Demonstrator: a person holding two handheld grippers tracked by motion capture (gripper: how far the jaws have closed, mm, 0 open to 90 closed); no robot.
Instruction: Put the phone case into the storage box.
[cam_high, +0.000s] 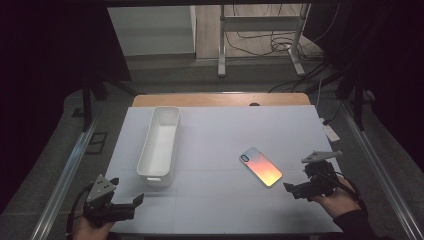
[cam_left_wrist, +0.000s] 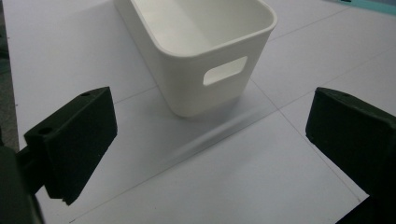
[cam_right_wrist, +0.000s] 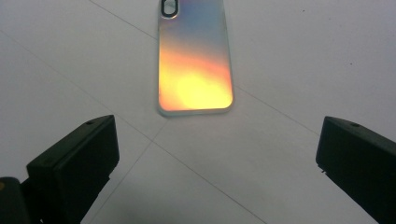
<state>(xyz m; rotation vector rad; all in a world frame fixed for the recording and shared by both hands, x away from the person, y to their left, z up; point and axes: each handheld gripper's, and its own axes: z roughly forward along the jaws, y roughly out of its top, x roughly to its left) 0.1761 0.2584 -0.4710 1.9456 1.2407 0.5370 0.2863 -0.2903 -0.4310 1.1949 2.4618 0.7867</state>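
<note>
The phone case (cam_high: 260, 166) is laid flat on the white table (cam_high: 225, 135), right of centre and nearer the front edge than the back, with nothing touching it. Its long axis is set on a diagonal: the camera cut-out end is turned toward the back left, and the plain end toward the front right corner. The right gripper (cam_high: 295, 190) is held just off that plain end, near the front right corner of the table, with its jaws spread wide and nothing between them. In the right gripper view, the phone case (cam_right_wrist: 195, 60) is seen straight ahead of the right gripper (cam_right_wrist: 217, 158), with its long axis running nearly along the line of approach and its short bottom edge presented first. The right gripper is therefore judged the nearer one, and a forward advance over the bottom edge is judged to bring the jaws beside the two long sides. The left gripper (cam_high: 134, 202) is held at the front left corner, likewise released and empty, well apart from the phone case. Ahead of the left gripper (cam_left_wrist: 205, 154) stands the white bin (cam_left_wrist: 205, 56), its handle slot facing the jaws. On the table, the white bin (cam_high: 160, 145) is placed left of centre, lengthwise from front to back.
</note>
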